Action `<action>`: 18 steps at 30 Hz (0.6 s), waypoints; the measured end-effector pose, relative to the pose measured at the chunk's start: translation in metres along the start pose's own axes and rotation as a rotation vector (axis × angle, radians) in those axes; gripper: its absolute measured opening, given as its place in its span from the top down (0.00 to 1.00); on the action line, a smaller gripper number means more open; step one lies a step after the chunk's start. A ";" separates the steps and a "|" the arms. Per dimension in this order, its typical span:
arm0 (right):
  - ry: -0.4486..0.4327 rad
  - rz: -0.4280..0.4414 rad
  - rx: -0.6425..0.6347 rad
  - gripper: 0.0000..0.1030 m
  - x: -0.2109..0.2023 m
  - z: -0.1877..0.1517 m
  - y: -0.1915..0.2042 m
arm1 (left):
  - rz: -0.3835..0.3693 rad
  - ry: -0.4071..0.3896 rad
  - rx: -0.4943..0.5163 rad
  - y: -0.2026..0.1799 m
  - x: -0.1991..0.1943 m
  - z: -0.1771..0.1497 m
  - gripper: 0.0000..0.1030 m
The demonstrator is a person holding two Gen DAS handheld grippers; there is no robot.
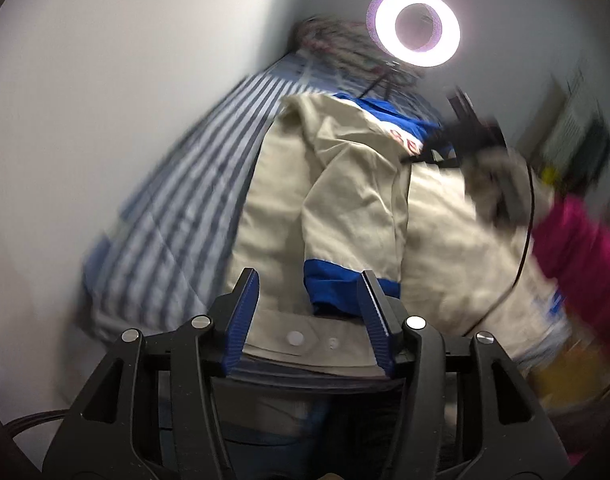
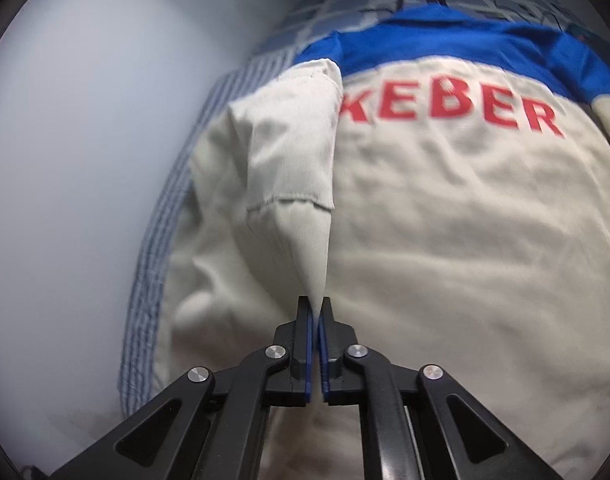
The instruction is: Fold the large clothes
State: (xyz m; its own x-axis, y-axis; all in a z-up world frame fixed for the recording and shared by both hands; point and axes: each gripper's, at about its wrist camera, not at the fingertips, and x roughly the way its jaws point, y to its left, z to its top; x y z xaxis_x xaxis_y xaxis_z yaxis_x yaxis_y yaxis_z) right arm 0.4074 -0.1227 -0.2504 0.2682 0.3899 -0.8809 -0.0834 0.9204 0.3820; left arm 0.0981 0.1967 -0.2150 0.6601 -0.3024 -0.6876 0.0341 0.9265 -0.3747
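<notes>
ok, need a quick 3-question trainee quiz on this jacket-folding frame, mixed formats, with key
1. True or false: the right gripper is shut on a pinch of the beige jacket.
2. Which gripper stands open over the jacket's hem? A) left B) right
3. Fill in: the red lettering on the jacket's back sits just below a ____ band.

Key: 1 true; 2 A, the left gripper; 3 blue.

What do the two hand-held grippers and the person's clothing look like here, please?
Each hand-held gripper, left and right, has black triangular cut-out linkages with silver rivets and blue ribbed pads. In the left wrist view, a magenta sleeve and a thin black cable show beside the blurred right one.
</notes>
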 end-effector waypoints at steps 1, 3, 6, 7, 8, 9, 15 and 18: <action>0.012 -0.015 0.014 0.90 0.004 -0.004 -0.007 | -0.029 0.016 -0.064 0.008 0.005 0.003 0.49; 0.015 -0.017 0.044 0.65 0.011 -0.007 -0.021 | -0.080 0.050 -0.171 0.019 0.020 0.011 0.49; 0.021 0.029 0.082 0.61 0.016 -0.014 -0.038 | -0.158 0.122 -0.297 0.026 0.054 0.014 0.49; 0.027 0.052 0.094 0.59 0.017 -0.020 -0.041 | -0.173 0.145 -0.324 0.026 0.065 0.015 0.49; 0.035 0.074 0.101 0.54 0.018 -0.025 -0.043 | -0.189 0.171 -0.344 0.026 0.077 0.015 0.49; 0.043 0.090 0.099 0.52 0.019 -0.031 -0.041 | -0.197 0.187 -0.355 0.026 0.085 0.015 0.49; 0.083 0.149 0.041 0.45 0.032 -0.056 -0.020 | -0.232 0.248 -0.419 0.020 0.123 0.012 0.97; 0.123 0.181 0.006 0.90 0.043 -0.064 -0.001 | -0.176 0.199 -0.390 0.014 0.112 0.015 0.97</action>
State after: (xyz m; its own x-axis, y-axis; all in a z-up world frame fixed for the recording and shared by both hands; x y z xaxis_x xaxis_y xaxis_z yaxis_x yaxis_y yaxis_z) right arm 0.3576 -0.1052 -0.3072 0.1301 0.5501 -0.8249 -0.1136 0.8348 0.5387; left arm 0.1841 0.1793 -0.2882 0.5117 -0.5193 -0.6844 -0.1775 0.7155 -0.6757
